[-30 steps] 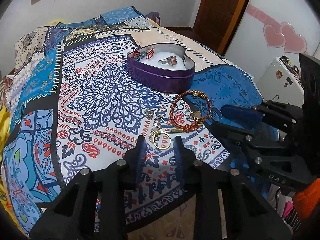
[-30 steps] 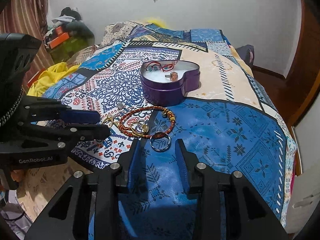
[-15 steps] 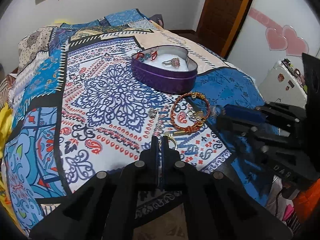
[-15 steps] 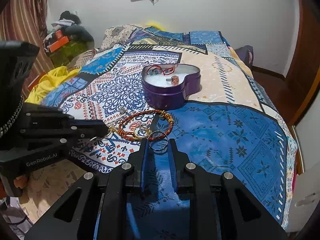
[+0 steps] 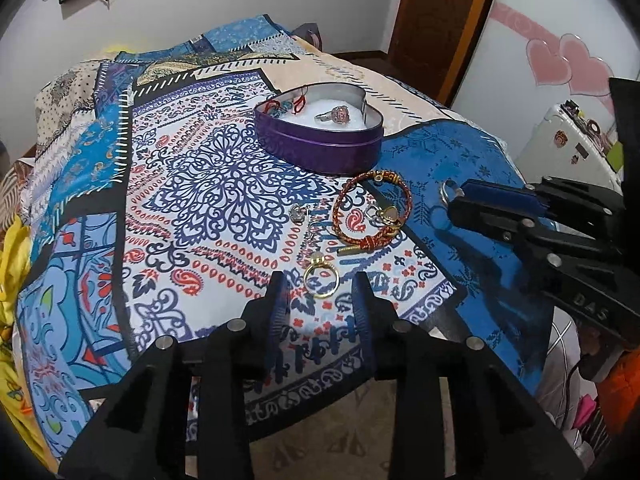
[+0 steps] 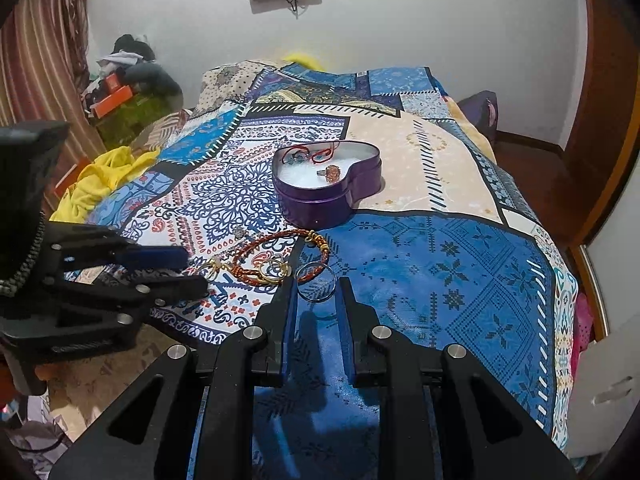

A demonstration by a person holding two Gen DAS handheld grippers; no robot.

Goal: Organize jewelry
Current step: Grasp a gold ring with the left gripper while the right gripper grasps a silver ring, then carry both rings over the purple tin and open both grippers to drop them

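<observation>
A purple heart-shaped tin [image 5: 320,148] [image 6: 328,200] sits on the patterned bedspread, holding a pink-stone ring [image 5: 338,114] and red-corded pieces. A red braided bracelet [image 5: 370,212] [image 6: 280,252] lies in front of it with small rings inside. My left gripper [image 5: 320,284] is open, its fingers either side of a gold ring [image 5: 321,278] lying on the cloth. My right gripper [image 6: 317,288] is open around a silver ring [image 6: 316,286], which also shows in the left wrist view [image 5: 448,192].
A small silver charm [image 5: 298,212] lies left of the bracelet. The bed's near edge drops to a tan floor [image 5: 320,432]. Yellow cloth [image 6: 100,180] and clutter lie left of the bed. A wooden door [image 5: 440,20] stands behind.
Both grippers closed half a second ago and have opened again. The gold ring and the silver ring still lie on the cloth between the fingers.
</observation>
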